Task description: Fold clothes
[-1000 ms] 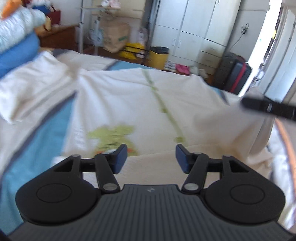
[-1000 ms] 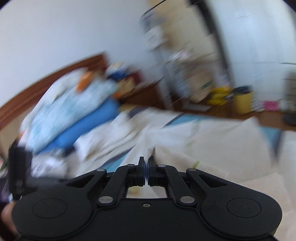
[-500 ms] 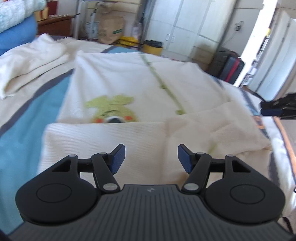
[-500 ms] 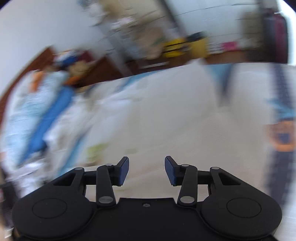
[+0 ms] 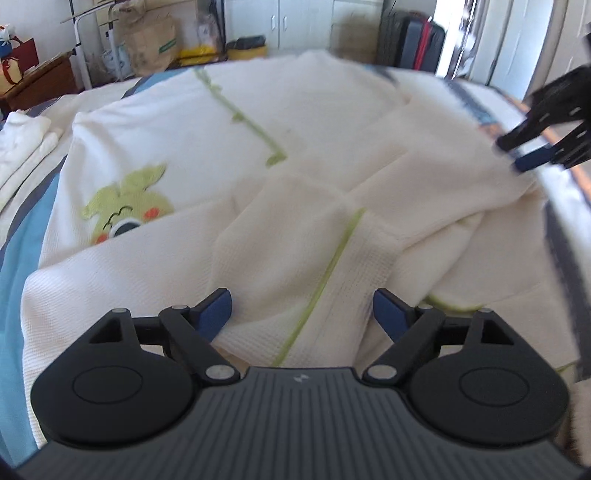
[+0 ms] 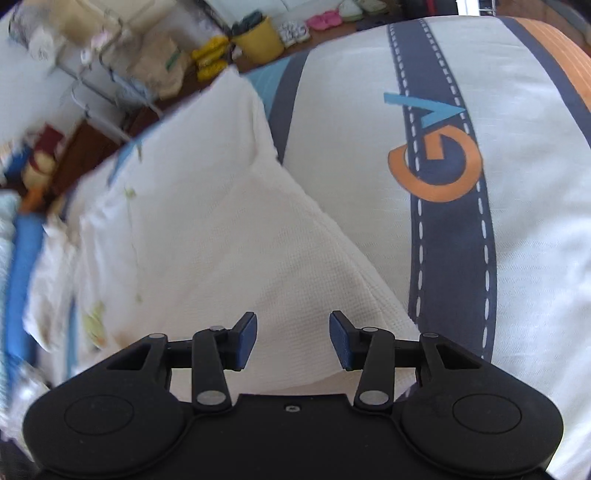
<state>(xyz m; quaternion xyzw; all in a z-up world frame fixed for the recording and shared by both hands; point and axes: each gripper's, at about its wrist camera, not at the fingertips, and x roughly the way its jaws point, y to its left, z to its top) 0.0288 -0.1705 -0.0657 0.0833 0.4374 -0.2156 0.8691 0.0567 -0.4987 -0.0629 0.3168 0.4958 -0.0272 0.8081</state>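
A cream waffle-knit garment with green trim and a cartoon patch (image 5: 229, 155) lies spread over the striped bedsheet (image 6: 450, 221), filling the frame centre. The left gripper (image 5: 302, 314), jaws wide, hovers over its near fold; the right gripper (image 6: 292, 338), also wide and empty, sits over its lower-right edge.

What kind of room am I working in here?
Most likely a bedroom in a home: the cream garment lies spread on a bed with a striped printed sheet, white wardrobe doors stand behind, and suitcases wait by the doorway.
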